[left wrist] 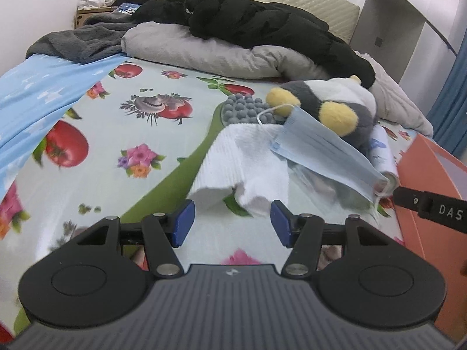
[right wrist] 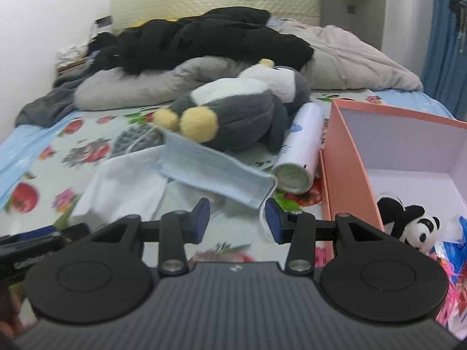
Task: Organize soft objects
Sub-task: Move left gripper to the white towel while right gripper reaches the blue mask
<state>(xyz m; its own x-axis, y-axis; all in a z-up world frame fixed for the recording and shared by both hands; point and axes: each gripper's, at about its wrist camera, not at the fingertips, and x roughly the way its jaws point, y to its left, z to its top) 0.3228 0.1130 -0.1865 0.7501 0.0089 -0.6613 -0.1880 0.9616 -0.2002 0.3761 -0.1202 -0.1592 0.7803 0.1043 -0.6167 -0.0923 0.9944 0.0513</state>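
A white knitted cloth [left wrist: 242, 157] lies on the flowered bedsheet, and my left gripper [left wrist: 233, 223] hovers open just short of its near edge with nothing between the blue pads. A light blue face mask [left wrist: 324, 145] drapes over the cloth and leans against a grey, white and yellow plush toy [left wrist: 329, 99]. In the right wrist view, the mask [right wrist: 216, 169] sits just beyond my open right gripper [right wrist: 237, 221], its near corner close to the right pad. The plush toy [right wrist: 239, 116] lies behind it. A small panda plush [right wrist: 420, 227] rests inside the orange box [right wrist: 350, 160].
A green-handled massager with grey bumps [left wrist: 245, 110] pokes out from under the cloth. A white cylinder [right wrist: 300, 151] lies between plush and box. A grey duvet [left wrist: 204, 52] and black clothing [left wrist: 262, 20] pile up by the headboard. A blue packet [right wrist: 455, 250] sits in the box.
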